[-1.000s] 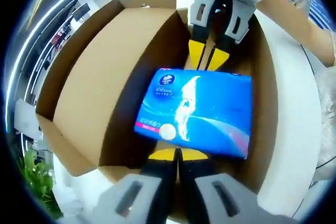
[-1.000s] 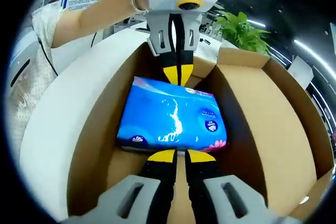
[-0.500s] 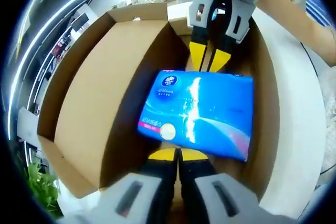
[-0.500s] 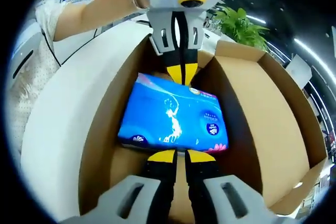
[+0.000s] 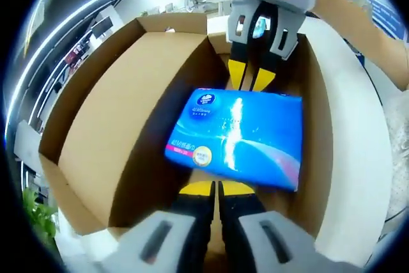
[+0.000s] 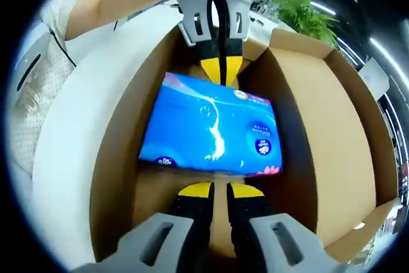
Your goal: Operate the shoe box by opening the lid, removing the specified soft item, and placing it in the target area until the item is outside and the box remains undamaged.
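A blue plastic-wrapped tissue pack (image 5: pixel 236 135) (image 6: pixel 211 132) hangs inside an open brown cardboard shoe box (image 5: pixel 128 113) (image 6: pixel 319 132), a shadow on the box floor beneath it. My left gripper (image 5: pixel 215 188) is shut on the pack's near edge, yellow fingertips pressed together. At the opposite edge my right gripper (image 5: pixel 250 75) is pinched on the pack too. In the right gripper view its own jaws (image 6: pixel 213 189) close on the pack's lower edge, and the left gripper (image 6: pixel 221 68) holds the far edge.
The box stands on a white table (image 5: pixel 358 126) (image 6: pixel 70 132). Its tall side flap (image 5: pixel 96 132) rises beside the pack. A person's arm (image 6: pixel 121 1) reaches in behind the left gripper. A green plant (image 6: pixel 307 14) stands beyond the box.
The pack has come up a little from the box floor between both grippers and looks larger in the right gripper view. Both grippers have stayed shut on it.
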Available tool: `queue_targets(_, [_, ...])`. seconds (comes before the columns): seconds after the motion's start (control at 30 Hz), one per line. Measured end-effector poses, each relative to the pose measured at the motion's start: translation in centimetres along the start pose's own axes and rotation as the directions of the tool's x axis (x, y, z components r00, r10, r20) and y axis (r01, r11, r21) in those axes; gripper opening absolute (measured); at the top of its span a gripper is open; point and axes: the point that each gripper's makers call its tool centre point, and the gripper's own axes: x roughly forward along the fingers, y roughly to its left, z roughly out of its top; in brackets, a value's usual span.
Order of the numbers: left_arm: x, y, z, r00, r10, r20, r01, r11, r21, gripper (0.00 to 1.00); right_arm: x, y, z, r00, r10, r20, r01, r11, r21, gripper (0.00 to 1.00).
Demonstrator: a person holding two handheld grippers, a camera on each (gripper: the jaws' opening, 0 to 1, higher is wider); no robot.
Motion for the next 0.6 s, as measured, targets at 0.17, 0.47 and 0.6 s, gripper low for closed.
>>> queue_targets(0.17, [0.4,-0.3,-1.5,0.998,-0.015,-0.062,0.015,1.0,0.006,0.02,0.5,0.7,-1.0,0.99,0.077,-0.118,-0.079,0.997,-0.01,0.06])
queue_targets(0.47, [1.0,-0.3,-2.2,0.991,-0.071,-0.109,0.069,0.997,-0.021,0.0,1.1,1.6,-1.6,0.97,0.152,-0.187,-0.151,0.988,0.019,0.04])
queue_targets(0.6, [1.4,-0.1,-2.7,0.987,-0.085,-0.135,0.082,0.996,-0.028,0.0,1.0,1.7,-1.7,0.969,0.167,-0.181,-0.161,0.986,0.047,0.02])
